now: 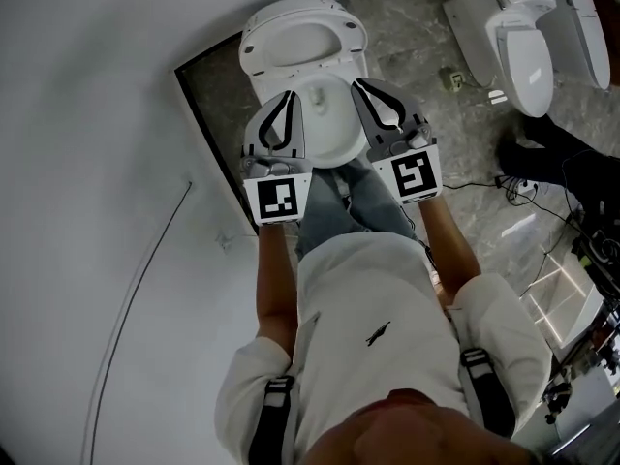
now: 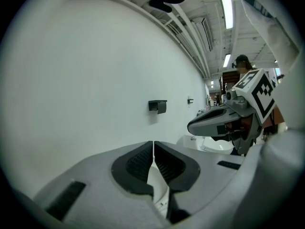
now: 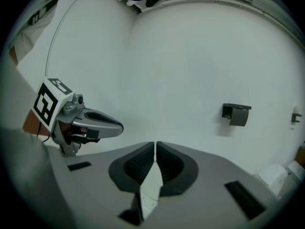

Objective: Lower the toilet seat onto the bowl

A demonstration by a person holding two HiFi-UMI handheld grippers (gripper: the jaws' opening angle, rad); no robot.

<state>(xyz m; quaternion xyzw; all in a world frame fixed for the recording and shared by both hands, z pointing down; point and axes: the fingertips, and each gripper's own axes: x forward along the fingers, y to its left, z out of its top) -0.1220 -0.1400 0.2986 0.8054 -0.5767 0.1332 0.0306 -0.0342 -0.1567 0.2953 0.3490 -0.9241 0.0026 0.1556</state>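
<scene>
White wall (image 1: 87,114) bounds the stall on the left, and grey stone floor (image 1: 417,56) carries the toilet. The bowl (image 1: 329,136) lies straight ahead of me and below, between my two tools. The seat (image 1: 260,51) shows behind it as a ring; I judge it raised, or at least not yet flat on the rim, though the steep downward look makes its tilt hard to read. My left claw (image 2: 153,146) is fully closed, tips meeting, with nothing pinched; only white porcelain shows through the gap behind the tips. My right claw (image 3: 155,146) is closed likewise and empty. Each sits at its own side of the bowl, nose pointed at the toilet; whether either touches the seat I cannot tell. A small dark holder (image 3: 236,114) hangs on the wall beyond. To do this step well, I would rest both closed noses on the ring's free edge, one per side, and ease it down evenly. Lopsided pressure could twist the hinges, and letting it go early could slam it.
</scene>
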